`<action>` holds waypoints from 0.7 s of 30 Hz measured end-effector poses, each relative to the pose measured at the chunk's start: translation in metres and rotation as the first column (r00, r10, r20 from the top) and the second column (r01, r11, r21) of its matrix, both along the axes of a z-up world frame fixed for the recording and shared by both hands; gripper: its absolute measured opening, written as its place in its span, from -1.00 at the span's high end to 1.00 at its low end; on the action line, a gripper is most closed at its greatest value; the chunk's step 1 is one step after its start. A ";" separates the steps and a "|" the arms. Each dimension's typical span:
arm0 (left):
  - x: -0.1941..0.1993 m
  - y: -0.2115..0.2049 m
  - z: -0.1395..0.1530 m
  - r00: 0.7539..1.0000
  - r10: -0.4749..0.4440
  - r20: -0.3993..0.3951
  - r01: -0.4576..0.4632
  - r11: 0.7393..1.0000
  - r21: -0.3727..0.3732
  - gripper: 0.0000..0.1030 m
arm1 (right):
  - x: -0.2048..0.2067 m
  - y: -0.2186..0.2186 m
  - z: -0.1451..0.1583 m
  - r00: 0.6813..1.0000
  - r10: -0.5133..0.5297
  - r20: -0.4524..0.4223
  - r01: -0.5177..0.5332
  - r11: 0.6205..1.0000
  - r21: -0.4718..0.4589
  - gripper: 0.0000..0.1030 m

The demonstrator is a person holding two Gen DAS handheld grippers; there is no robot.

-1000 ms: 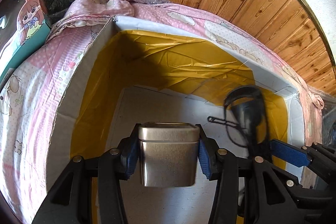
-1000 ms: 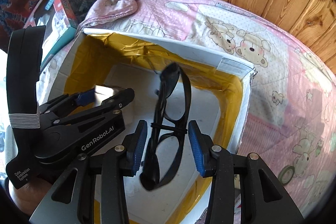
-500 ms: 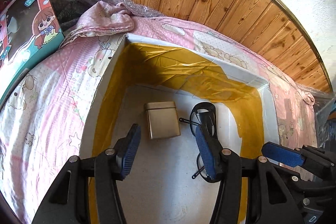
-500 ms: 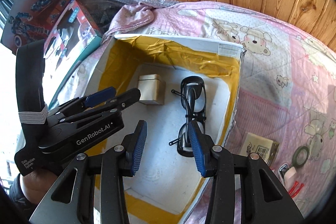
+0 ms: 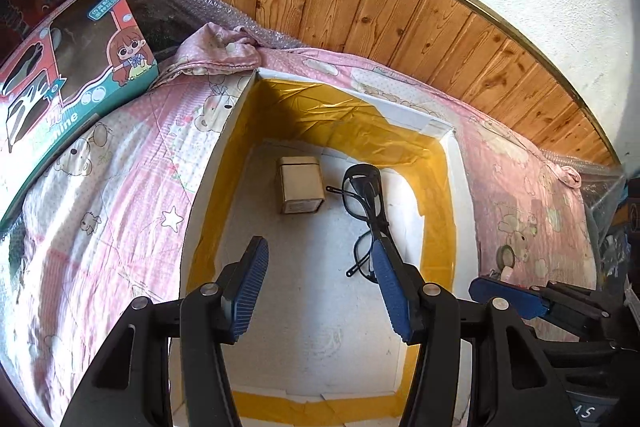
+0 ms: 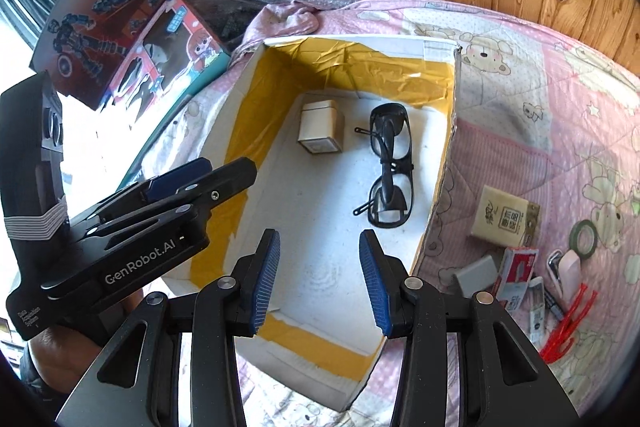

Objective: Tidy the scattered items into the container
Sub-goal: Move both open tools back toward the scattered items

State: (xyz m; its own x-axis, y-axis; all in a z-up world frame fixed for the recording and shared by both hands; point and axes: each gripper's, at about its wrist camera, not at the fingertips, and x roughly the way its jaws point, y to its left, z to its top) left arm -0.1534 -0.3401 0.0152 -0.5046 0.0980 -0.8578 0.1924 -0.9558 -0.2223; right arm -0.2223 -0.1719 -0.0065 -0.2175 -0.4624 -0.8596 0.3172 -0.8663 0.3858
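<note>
The white box (image 6: 440, 163), lined with yellow tape, is the landmark. Left of it, the left gripper (image 5: 316, 287) hovers above its near end, fingers apart and empty. Inside, toward the far wall, lies a small metal tin (image 6: 320, 131); just right of the tin lie black glasses (image 6: 390, 167). The right gripper (image 6: 318, 283) hangs over the box's near end, fingers spread, holding nothing. Right of the box, a tan card box (image 6: 502, 221) and a green tape roll (image 6: 583, 237) lie on the pink quilt (image 6: 540, 131).

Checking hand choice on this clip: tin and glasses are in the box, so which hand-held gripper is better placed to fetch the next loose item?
Probably the right hand-held gripper: open, and nearer the beige packet and green tape roll lying on the quilt to the box's right. The left hand-held gripper, also open, sits on the far side.
</note>
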 end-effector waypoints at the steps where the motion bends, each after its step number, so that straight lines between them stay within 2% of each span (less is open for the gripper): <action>1: 0.005 0.002 0.004 1.000 -0.002 -0.007 0.002 1.000 -0.004 -0.10 | 0.006 0.001 0.002 1.000 -0.001 0.000 0.001 1.000 -0.008 0.14; 12: 0.048 0.020 0.027 0.999 -0.024 -0.038 0.024 1.000 -0.015 -0.15 | 0.058 0.013 0.024 0.999 -0.020 -0.030 0.019 0.999 -0.049 0.14; 19: 0.073 0.034 0.030 0.998 -0.049 -0.041 0.049 0.999 0.011 -0.15 | 0.079 0.027 0.021 0.999 -0.035 -0.023 0.034 0.997 -0.067 0.15; 21: 0.078 0.040 0.028 0.998 -0.061 -0.035 0.061 0.998 0.016 -0.15 | 0.085 0.032 0.018 0.999 -0.041 -0.012 0.040 0.996 -0.079 0.24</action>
